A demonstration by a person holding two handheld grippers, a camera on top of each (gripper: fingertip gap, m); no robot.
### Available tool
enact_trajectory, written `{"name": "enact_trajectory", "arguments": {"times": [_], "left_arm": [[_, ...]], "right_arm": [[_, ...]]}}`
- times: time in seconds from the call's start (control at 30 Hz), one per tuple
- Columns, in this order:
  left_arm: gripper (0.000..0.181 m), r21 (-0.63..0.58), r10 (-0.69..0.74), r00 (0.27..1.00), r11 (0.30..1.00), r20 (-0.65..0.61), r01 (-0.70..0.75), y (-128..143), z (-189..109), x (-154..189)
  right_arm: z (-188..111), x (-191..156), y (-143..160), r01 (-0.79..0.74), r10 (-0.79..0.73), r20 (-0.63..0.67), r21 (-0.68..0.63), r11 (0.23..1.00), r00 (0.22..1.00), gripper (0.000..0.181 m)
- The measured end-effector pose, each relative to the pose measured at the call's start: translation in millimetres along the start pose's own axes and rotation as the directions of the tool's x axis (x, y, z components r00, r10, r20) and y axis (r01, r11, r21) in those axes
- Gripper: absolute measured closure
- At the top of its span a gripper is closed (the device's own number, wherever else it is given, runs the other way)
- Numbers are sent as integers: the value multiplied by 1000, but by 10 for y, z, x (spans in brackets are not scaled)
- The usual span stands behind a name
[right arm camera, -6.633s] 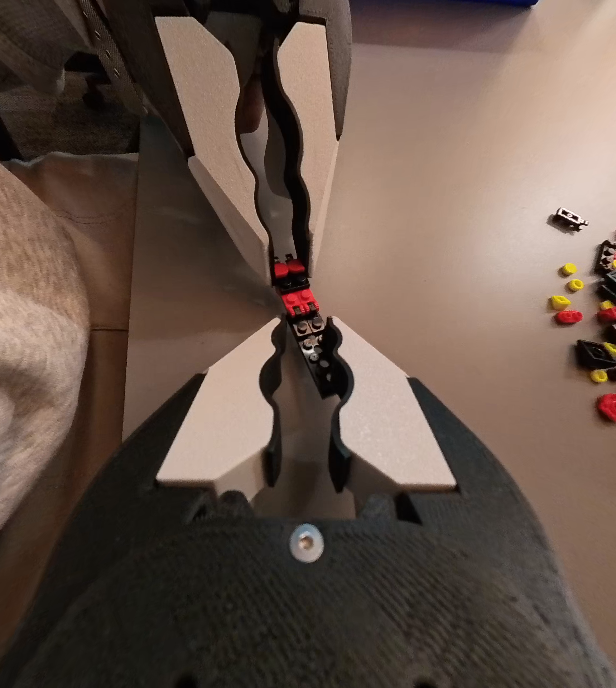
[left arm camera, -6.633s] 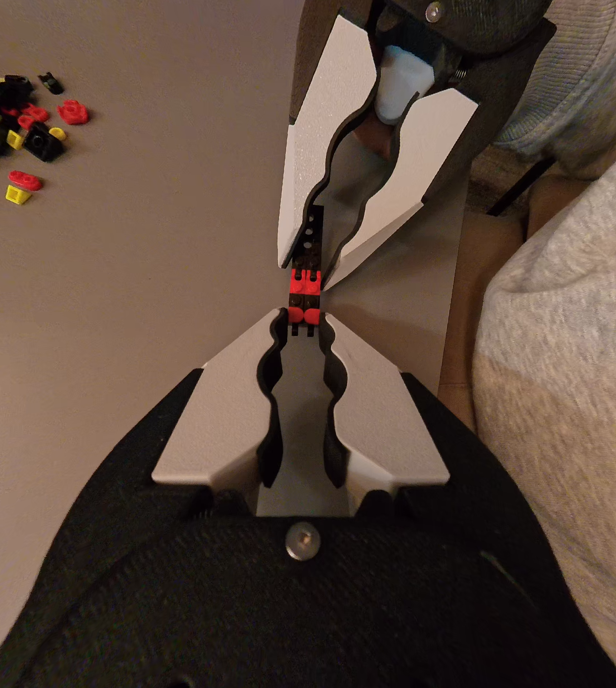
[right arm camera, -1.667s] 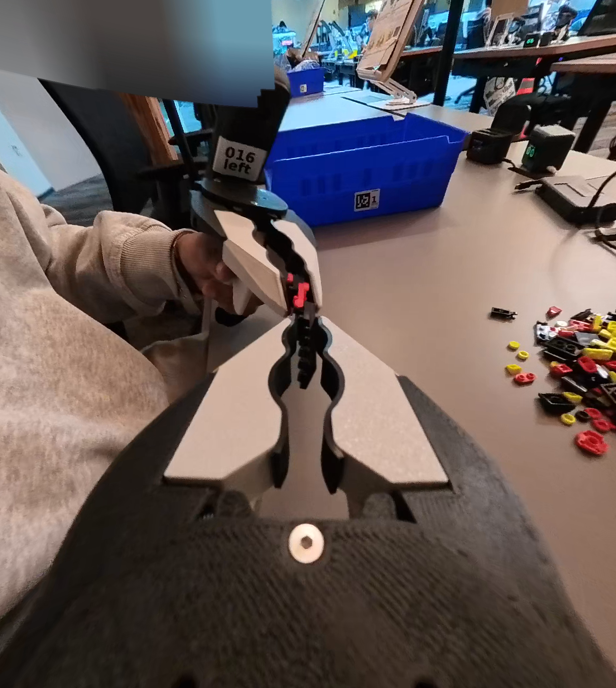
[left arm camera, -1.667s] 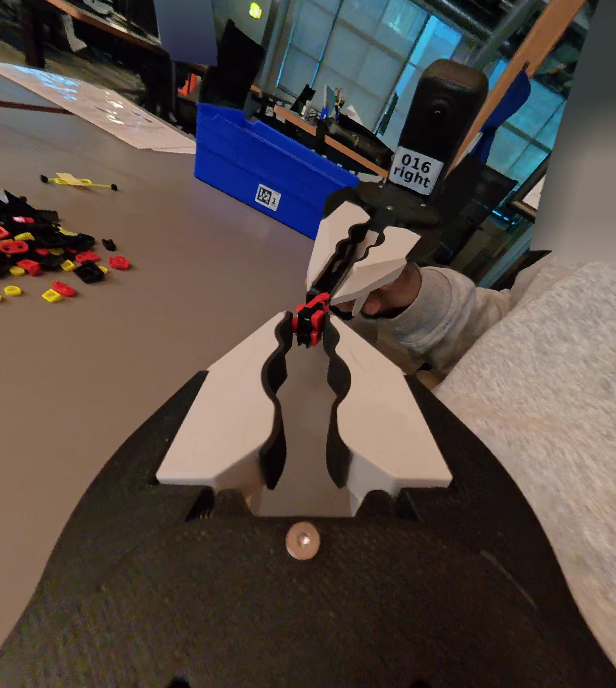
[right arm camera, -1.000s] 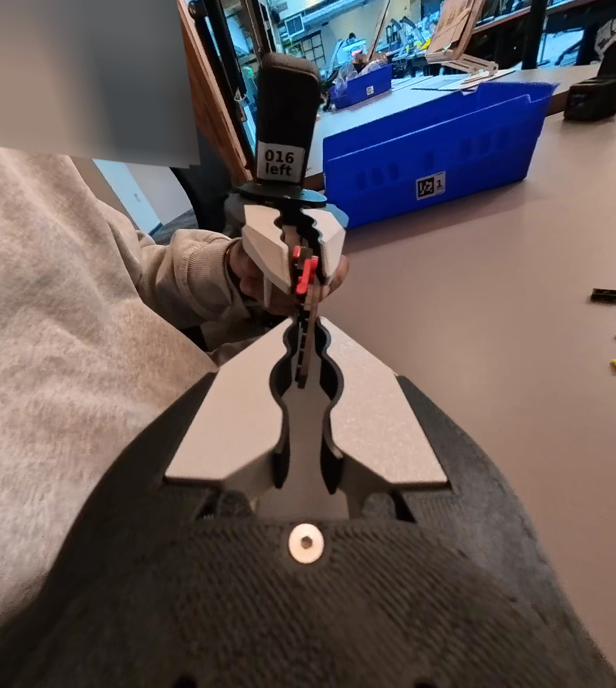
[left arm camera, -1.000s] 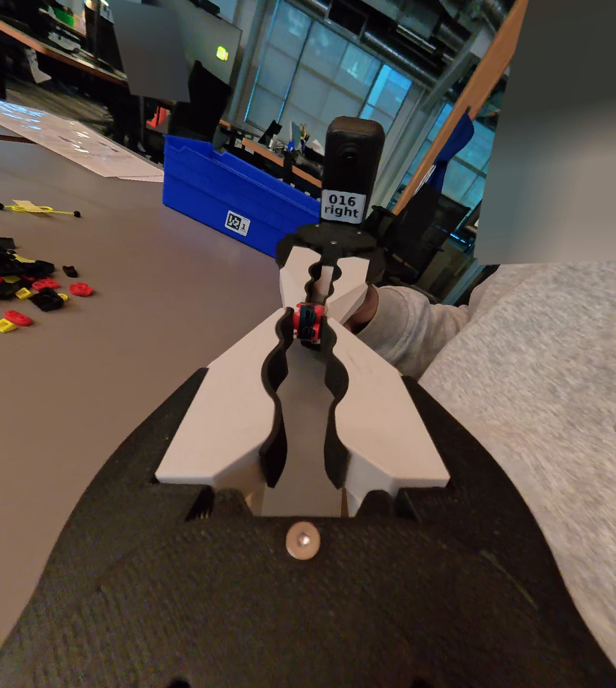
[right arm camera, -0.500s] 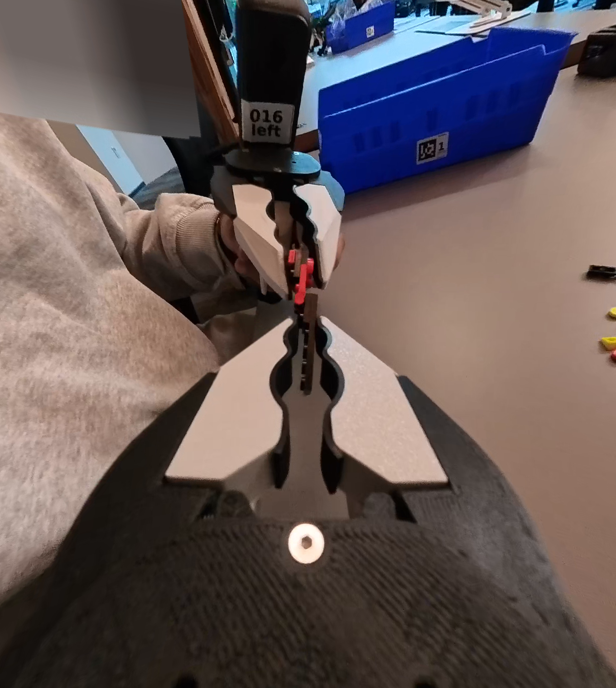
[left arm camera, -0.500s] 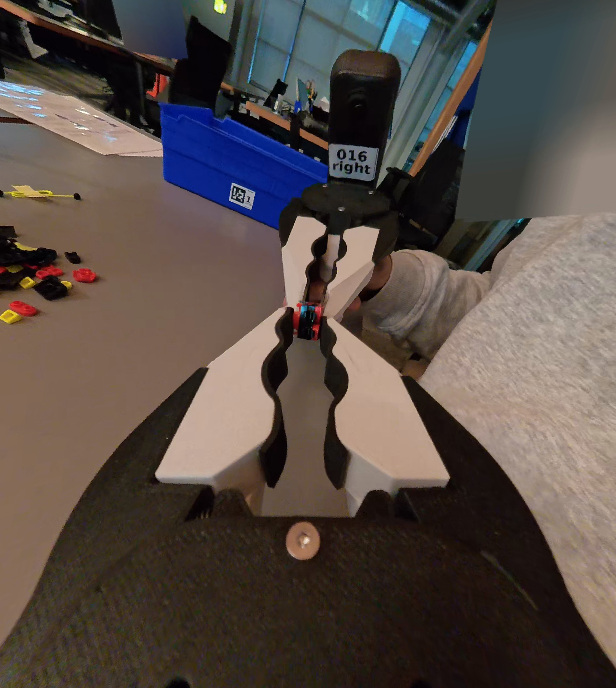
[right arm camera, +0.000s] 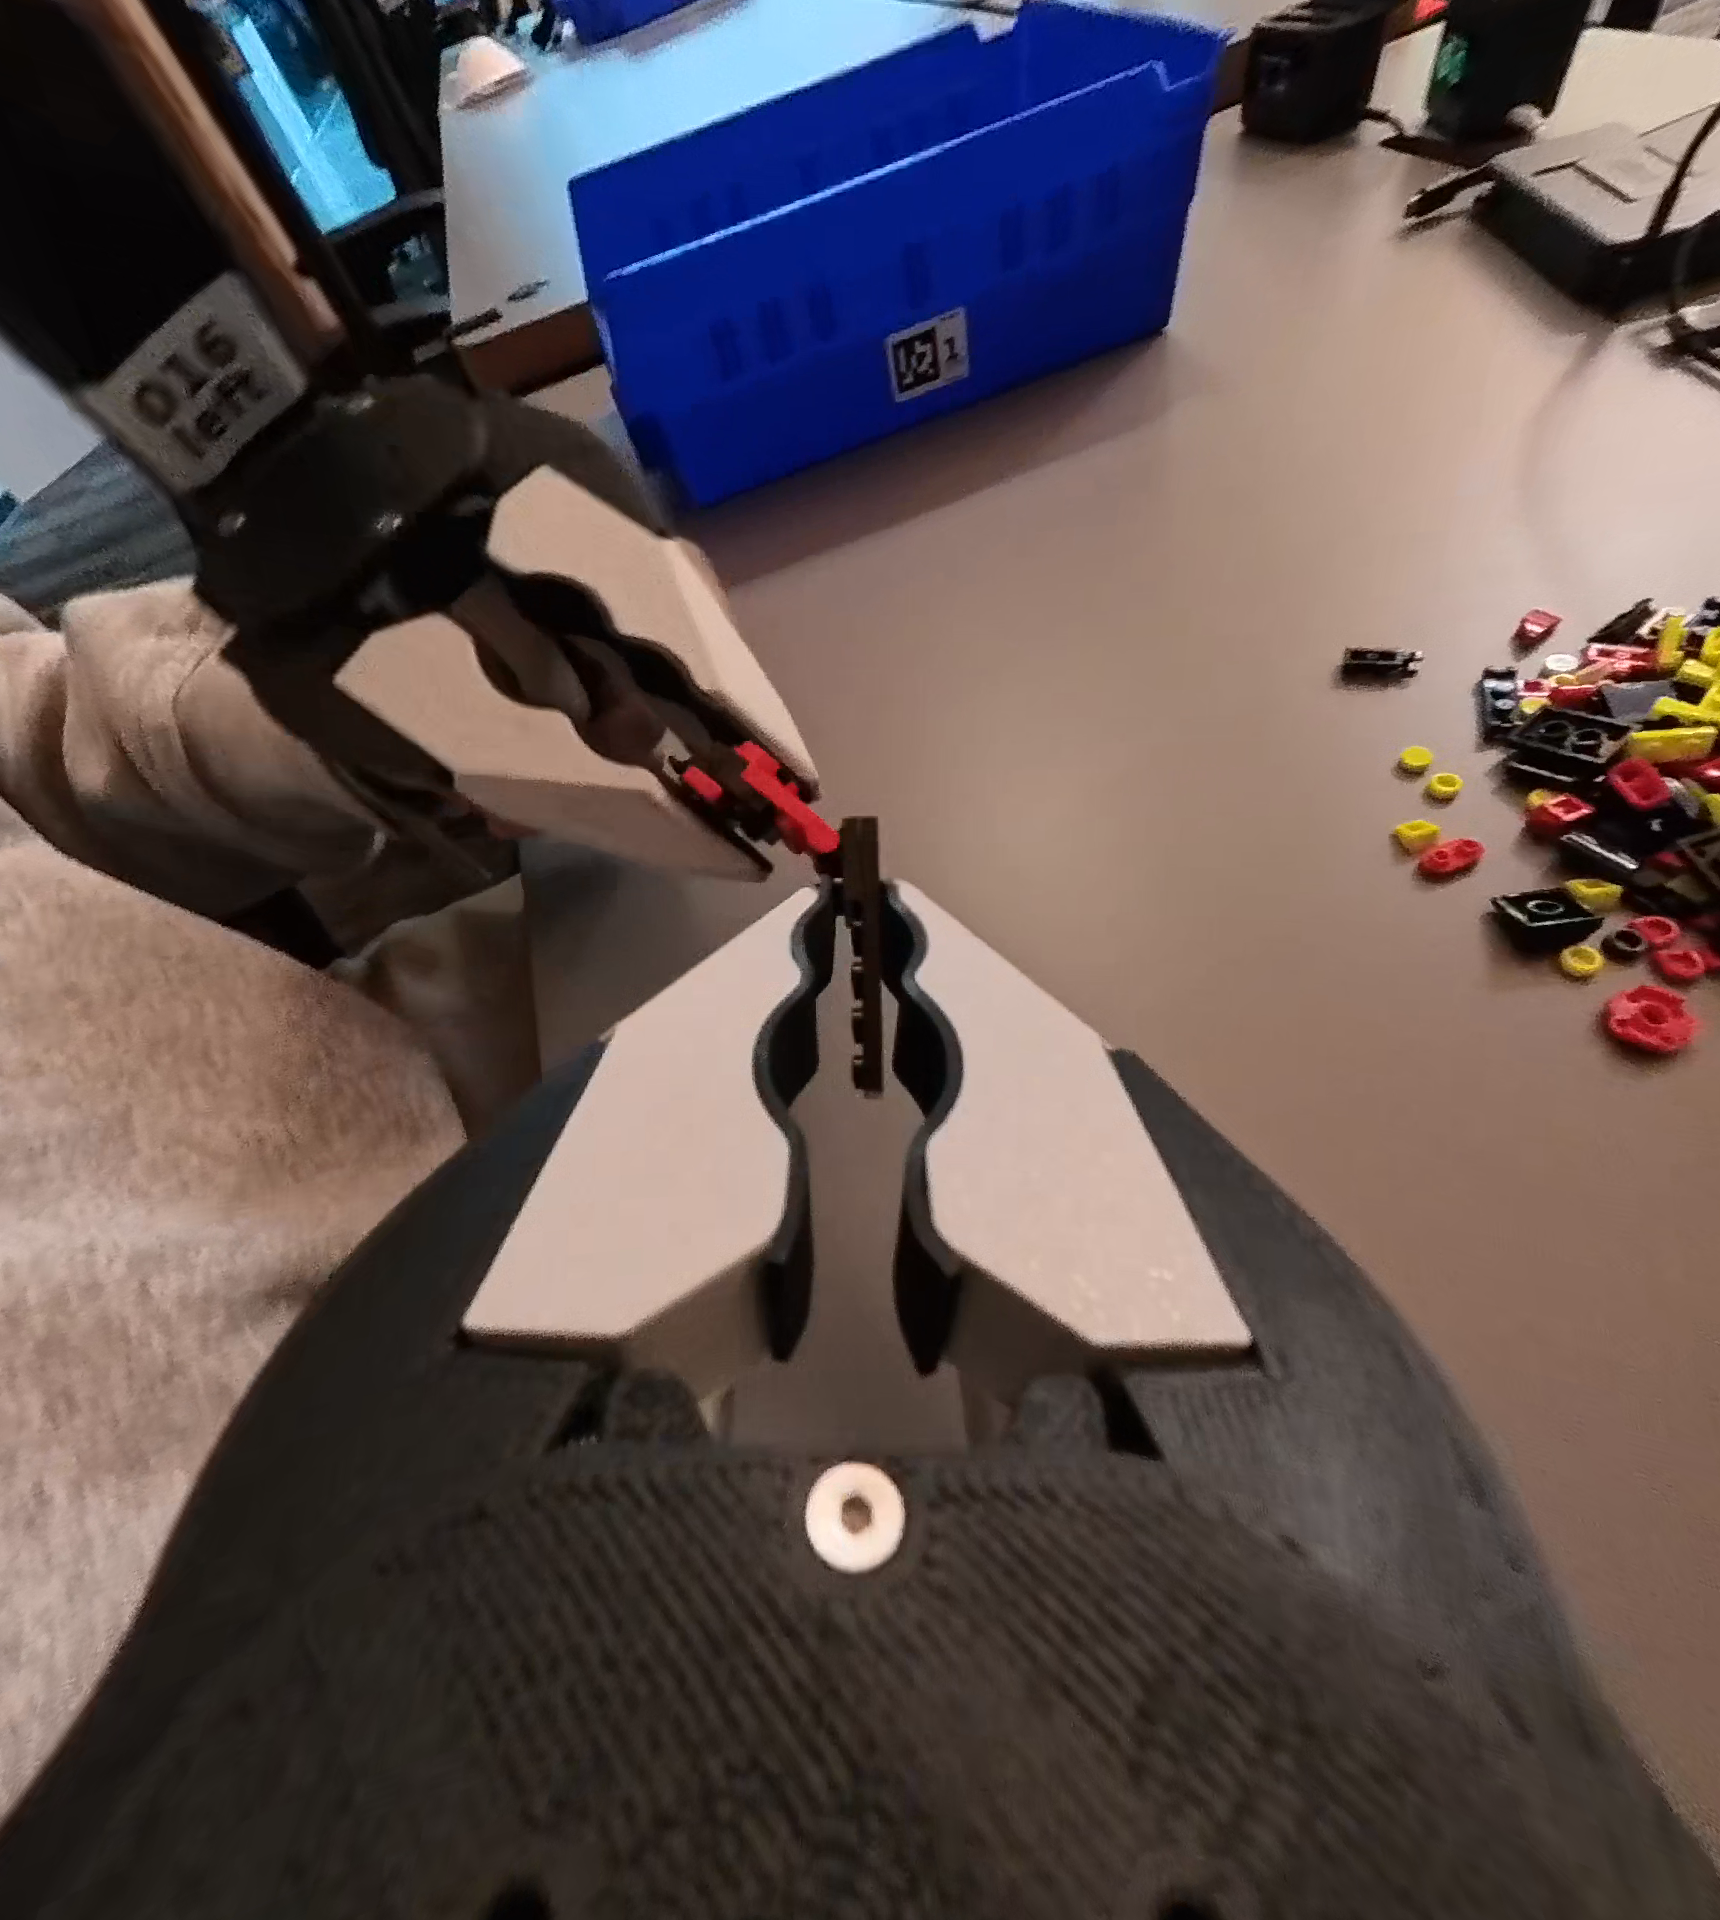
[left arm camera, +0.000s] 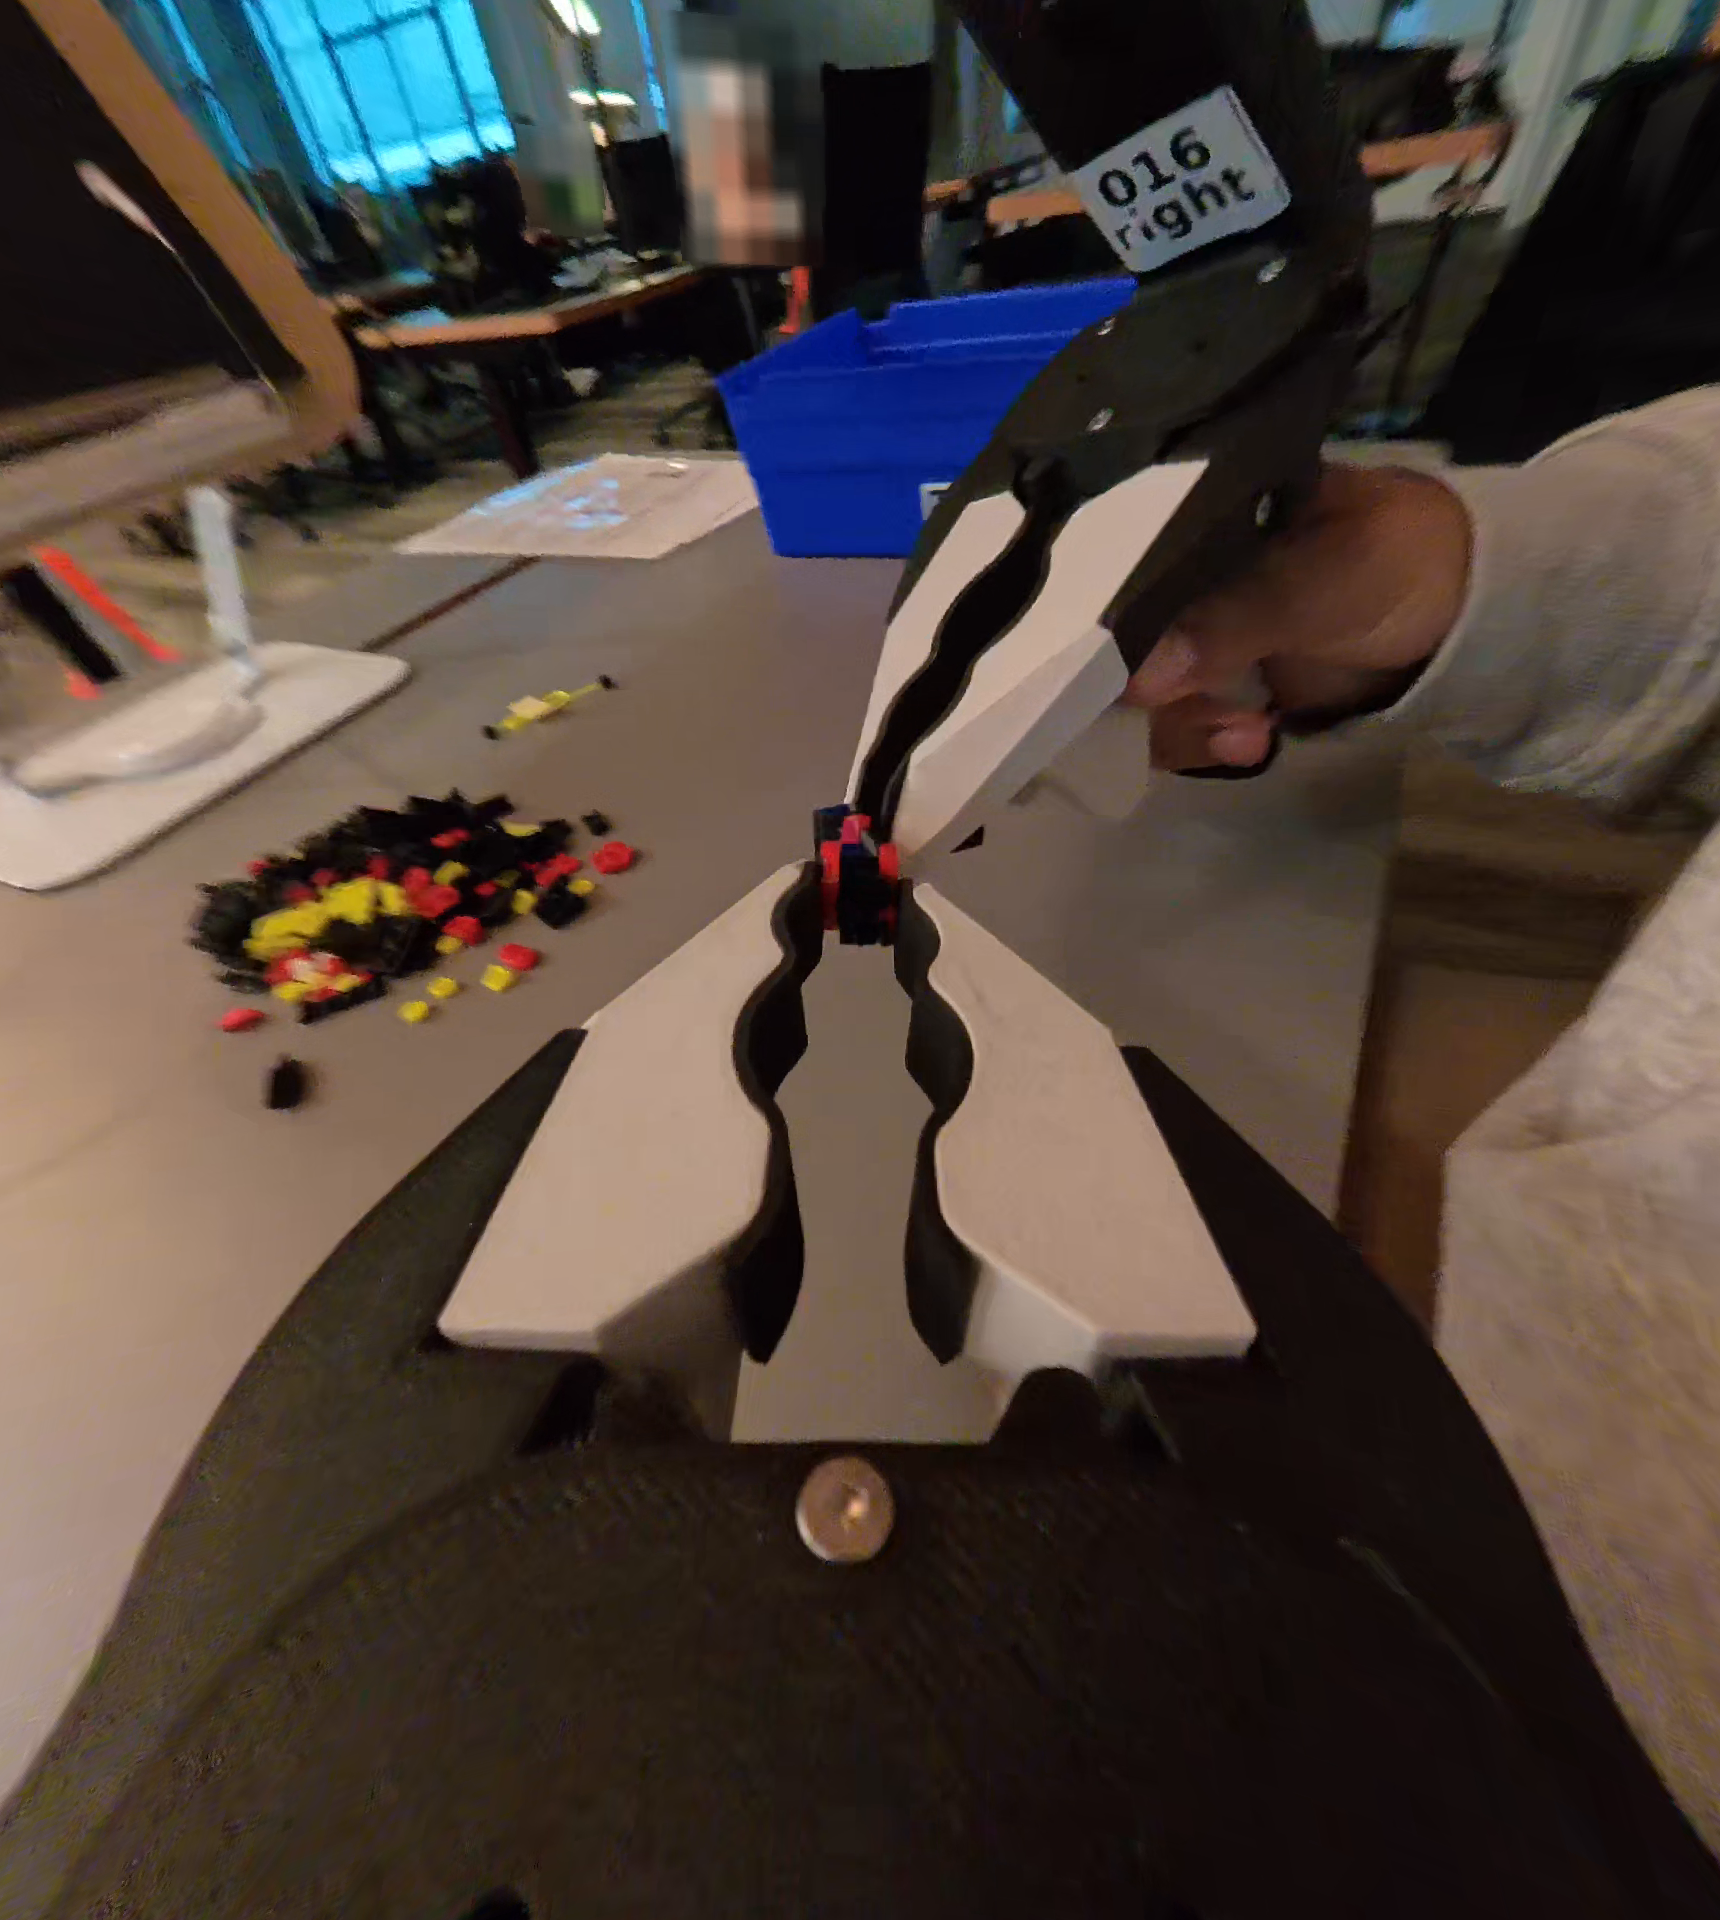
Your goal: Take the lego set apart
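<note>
We see the left gripper (left arm camera: 858, 891) closed down on a small red-and-black lego assembly (left arm camera: 856, 878), pinched right at its fingertips and held in the air above the table (left arm camera: 160, 1195). The right gripper (right arm camera: 854, 899) is clamped on a thin black lego plate (right arm camera: 861, 956), which stands on edge between its fingers with its upper end poking out past the tips. In the right wrist view the two pieces meet — the red bricks (right arm camera: 768, 795) at the left gripper's tips touch the top end of the plate, though we cannot tell whether they are joined there. Both grippers are narrow, each shut only as far as its piece allows. One pile of loose lego pieces (left arm camera: 399, 914) — black, yellow and red — lies on the table well apart from the grippers, with a few strays around it, including a single black piece (right arm camera: 1381, 660) set off alone. One blue bin (right arm camera: 897, 229) stands farther back on the table. A hand (left arm camera: 1292, 623) in a light sleeve (left arm camera: 1614, 582) holds the right gripper. Black cables (right arm camera: 1666, 312) run across the far right of the table, and a white stand (left arm camera: 139, 727) sits beyond the pile.
</note>
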State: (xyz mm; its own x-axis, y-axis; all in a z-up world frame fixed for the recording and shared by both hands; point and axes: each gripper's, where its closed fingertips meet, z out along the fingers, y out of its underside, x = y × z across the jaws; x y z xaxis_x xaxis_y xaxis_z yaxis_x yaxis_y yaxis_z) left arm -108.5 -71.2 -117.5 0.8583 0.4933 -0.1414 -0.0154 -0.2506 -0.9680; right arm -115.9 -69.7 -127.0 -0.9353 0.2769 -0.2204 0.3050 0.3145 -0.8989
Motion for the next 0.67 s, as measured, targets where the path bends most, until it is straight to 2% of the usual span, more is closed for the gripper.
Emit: {"name": "enact_trajectory", "arguments": {"times": [0.23,0.33,0.47,0.67], "left_arm": [[169,-47,190,963,982,189,-185,-57,32,-88],[169,-52,169,961,985,217,-162,-59,49,-129],[169,-71,232,930,973,286,-221,-118,49,-180],[169,-67,257,919,966,299,-249,-153,63,-171]], "right_arm": [[17,85,-84,-116,119,-42,81,990,992,176],[29,131,-105,-163,169,-51,110,980,984,176],[16,168,-193,-155,170,-90,156,976,981,175],[-7,200,-223,-262,275,-31,217,940,961,175]]}}
